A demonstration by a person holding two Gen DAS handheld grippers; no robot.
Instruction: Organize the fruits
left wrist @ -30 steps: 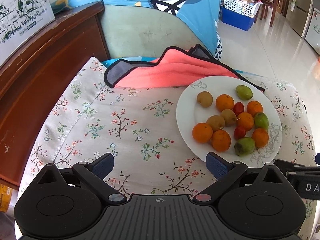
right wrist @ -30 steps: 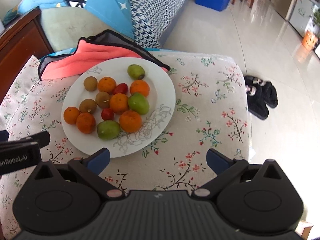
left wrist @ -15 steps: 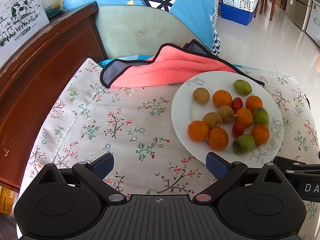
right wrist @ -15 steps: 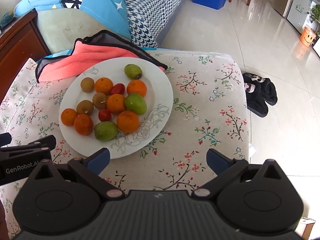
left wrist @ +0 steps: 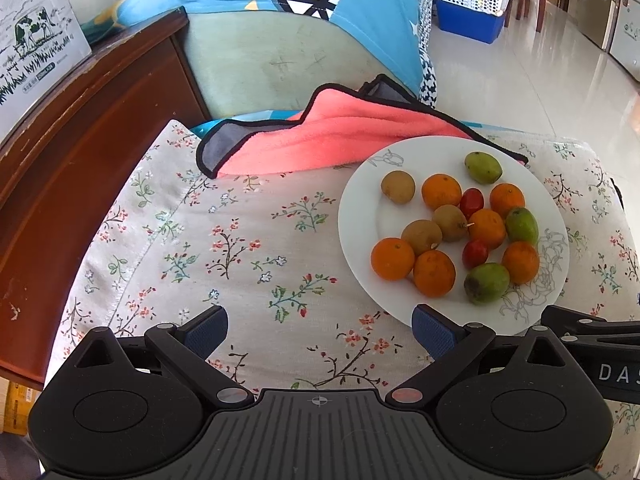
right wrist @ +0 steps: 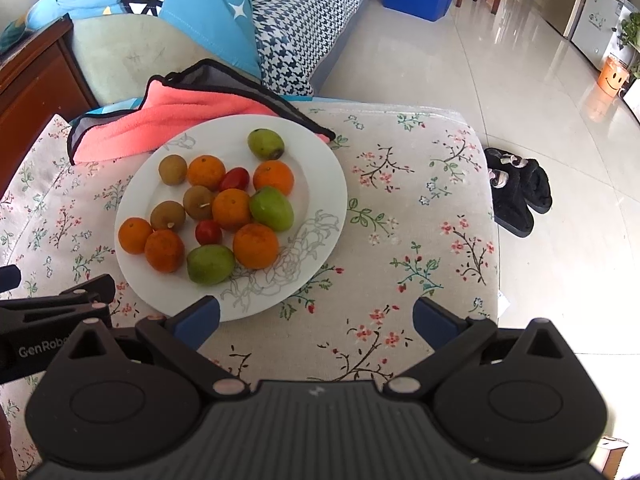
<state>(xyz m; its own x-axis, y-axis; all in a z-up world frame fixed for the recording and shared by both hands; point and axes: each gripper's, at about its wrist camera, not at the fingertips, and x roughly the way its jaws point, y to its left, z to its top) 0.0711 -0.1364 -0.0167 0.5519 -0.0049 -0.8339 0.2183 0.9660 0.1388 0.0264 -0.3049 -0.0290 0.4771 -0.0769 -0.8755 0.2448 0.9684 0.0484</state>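
fruits (right wrist: pixel 224 208) sit mixed together on the white plate (right wrist: pixel 320 168), mid cushion. my left gripper (left wrist: pixel 318 330) and right gripper (right wrist: pixel 316 318) hang near it, both wide open, empty. sorted or not, can't tell; no pick in hand.

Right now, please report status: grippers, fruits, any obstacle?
Left gripper open, empty. Right gripper open, empty. Fruits all mixed on white plate, none sorted. Pink towel tucked under plate's far rim.

Left gripper (left wrist: pixel 320 330) jaws spread wide, empty; right gripper (right wrist: pixel 316 320) likewise; side by side.
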